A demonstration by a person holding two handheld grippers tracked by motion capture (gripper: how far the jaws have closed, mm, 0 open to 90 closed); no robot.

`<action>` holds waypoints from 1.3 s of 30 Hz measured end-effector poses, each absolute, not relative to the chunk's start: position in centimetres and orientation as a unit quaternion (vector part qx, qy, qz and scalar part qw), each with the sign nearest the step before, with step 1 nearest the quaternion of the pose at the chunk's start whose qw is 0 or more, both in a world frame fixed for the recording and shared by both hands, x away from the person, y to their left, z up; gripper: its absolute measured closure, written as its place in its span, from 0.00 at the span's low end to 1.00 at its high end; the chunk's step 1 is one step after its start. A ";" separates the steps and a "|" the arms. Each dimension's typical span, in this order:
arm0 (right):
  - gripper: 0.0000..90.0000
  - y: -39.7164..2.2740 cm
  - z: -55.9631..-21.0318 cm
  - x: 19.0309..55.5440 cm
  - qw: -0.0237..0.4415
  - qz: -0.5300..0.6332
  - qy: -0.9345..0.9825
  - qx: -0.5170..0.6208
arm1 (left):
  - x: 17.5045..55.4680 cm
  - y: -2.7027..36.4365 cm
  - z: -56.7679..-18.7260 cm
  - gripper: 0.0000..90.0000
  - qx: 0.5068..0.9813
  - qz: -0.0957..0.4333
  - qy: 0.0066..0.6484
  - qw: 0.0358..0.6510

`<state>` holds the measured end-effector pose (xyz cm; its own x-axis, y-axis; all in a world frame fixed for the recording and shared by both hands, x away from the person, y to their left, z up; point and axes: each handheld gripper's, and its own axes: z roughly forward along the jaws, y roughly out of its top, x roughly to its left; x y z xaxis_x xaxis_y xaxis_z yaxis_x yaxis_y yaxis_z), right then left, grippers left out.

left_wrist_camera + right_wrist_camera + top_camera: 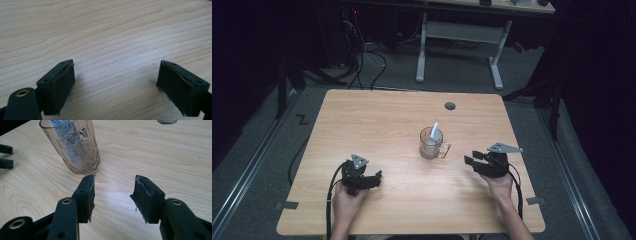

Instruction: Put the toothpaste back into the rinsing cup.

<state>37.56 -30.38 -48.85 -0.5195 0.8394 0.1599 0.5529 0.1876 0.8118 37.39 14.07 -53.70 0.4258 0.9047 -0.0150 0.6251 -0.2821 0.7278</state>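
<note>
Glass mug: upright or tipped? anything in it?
Upright. The glass mug stands on its base on the table, handle towards the right gripper, and holds a white printed packet sticking out above the rim.

Clear handled glass mug [432, 144] upright mid-table, white tube [434, 131] inside

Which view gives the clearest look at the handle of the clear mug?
The right gripper view: the mug's handle faces the camera at close range, just beyond the open right gripper. The high view shows the handle small, on the mug's right side. The left gripper view looks at table wood.
</note>
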 end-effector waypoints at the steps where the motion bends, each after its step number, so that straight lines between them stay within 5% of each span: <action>1: 0.57 -30.3 -48.9 37.6 0.163 0.437 0.753 0.464 | 37.4 14.1 -53.7 0.16 0.774 0.207 0.494 0.338; 39: 0.56 -29.5 -51.5 39.5 0.195 0.376 0.774 0.470 | 37.4 14.1 -53.7 0.16 0.774 0.207 0.494 0.338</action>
<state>39.47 -29.51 -51.48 -0.4815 0.8748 0.0528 0.5819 0.2741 0.7657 37.40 14.07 -53.70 0.4259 0.9046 -0.0149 0.6251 -0.2823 0.7277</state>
